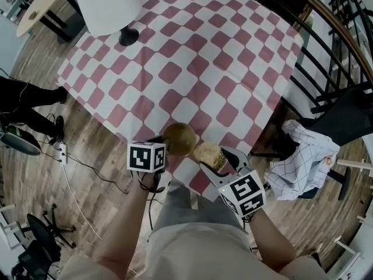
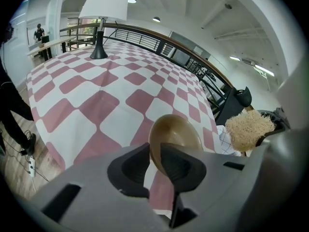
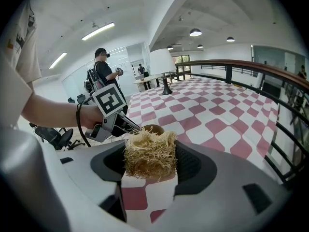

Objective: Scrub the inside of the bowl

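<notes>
Brown bowl (image 1: 179, 139) (image 2: 176, 132) (image 3: 153, 128) sits at the near edge of the chequered tabletop (image 1: 192, 69), close to the person. Its near rim is between the left gripper (image 1: 162, 141) (image 2: 154, 151) fingers. They're partly apart, with a gap showing on one side of the rim. Other finger possibly touches the rim, hard to tell from this angle.

Straw-coloured fibre scrubber (image 1: 210, 154) (image 2: 248, 128) (image 3: 149, 153) is just right of the bowl, outside it. Right gripper (image 1: 214, 162) (image 3: 150, 161) fingers are clamped on both sides of it.

White-shaded lamp (image 1: 111, 4) stands at the far corner. Checked cloth (image 1: 303, 162) is draped off the tabletop, to the right.
</notes>
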A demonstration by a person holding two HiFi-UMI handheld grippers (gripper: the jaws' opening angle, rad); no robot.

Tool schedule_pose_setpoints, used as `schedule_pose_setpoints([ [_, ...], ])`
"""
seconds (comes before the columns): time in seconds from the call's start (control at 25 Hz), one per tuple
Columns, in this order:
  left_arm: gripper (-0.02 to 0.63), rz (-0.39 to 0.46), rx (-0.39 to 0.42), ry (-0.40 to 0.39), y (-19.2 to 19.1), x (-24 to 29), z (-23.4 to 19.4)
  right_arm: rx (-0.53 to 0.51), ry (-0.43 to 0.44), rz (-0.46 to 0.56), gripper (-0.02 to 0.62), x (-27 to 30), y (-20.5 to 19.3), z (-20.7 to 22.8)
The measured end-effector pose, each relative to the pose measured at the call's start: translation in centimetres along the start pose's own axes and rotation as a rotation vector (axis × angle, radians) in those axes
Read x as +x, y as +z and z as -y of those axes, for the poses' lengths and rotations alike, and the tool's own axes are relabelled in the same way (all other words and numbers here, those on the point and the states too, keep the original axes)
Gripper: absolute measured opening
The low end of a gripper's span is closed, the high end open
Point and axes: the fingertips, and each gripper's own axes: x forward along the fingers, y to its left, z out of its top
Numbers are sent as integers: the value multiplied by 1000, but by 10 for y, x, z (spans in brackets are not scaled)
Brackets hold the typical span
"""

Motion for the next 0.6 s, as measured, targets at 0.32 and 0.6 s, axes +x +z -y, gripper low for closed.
schedule_pose_setpoints([
  [0.32, 87, -6, 43, 35, 1, -15, -1, -65, -6, 18, 261, -12, 20, -5],
  [0.6, 87, 60, 89, 34, 14, -49, 10, -109, -7, 53, 261, -17, 46, -15],
])
